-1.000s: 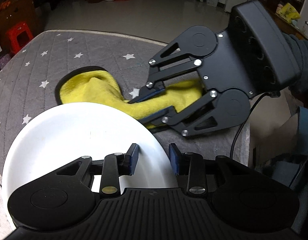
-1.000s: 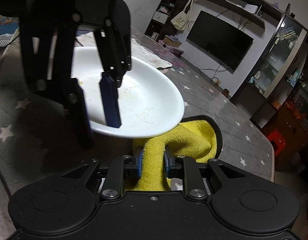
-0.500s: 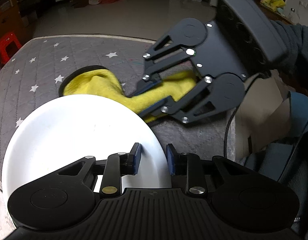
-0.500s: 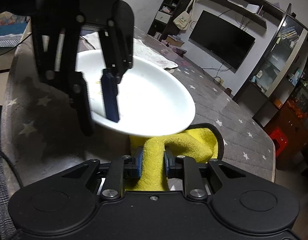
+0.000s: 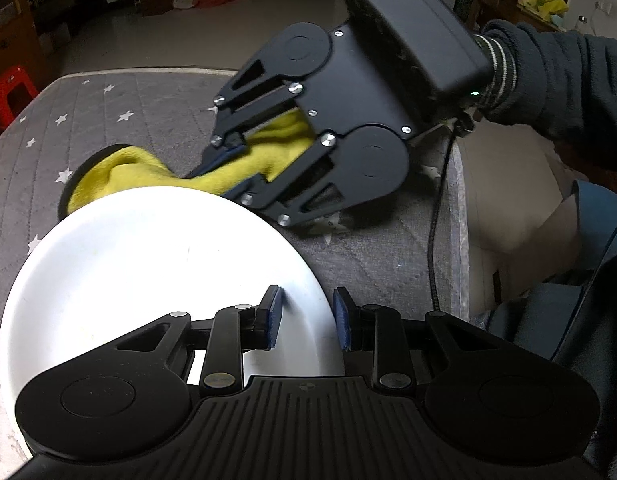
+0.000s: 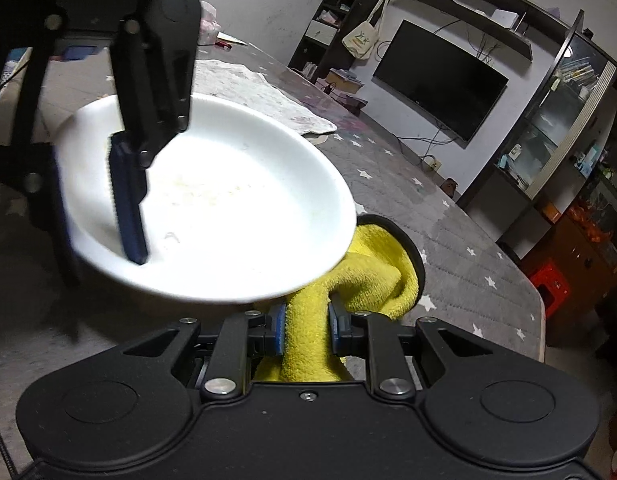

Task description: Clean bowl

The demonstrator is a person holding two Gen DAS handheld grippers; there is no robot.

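A white bowl (image 5: 148,272) is held up at a tilt over the table, and my left gripper (image 5: 307,316) is shut on its near rim. The right wrist view shows the bowl (image 6: 228,208) with pale food smears (image 6: 200,192) inside, and my left gripper (image 6: 96,216) with one blue pad inside the bowl. My right gripper (image 6: 306,330) is shut on a yellow cloth (image 6: 372,264). The cloth (image 5: 120,176) bunches just beyond the bowl's far rim, partly hidden by it. My right gripper (image 5: 218,182) sits close above that rim, with a dark sleeve behind it.
A grey star-patterned tablecloth (image 5: 148,120) covers the table, whose edge runs down the right, where a black cable (image 5: 436,220) hangs. A black round mat (image 6: 412,248) lies under the cloth. A white rag (image 6: 248,88) lies farther back. A red stool (image 5: 8,88) stands on the floor.
The bowl and the right gripper with the cloth have drawn closer together; the bowl's rim now overlaps the cloth and the gripper. Both grips stay as they were.
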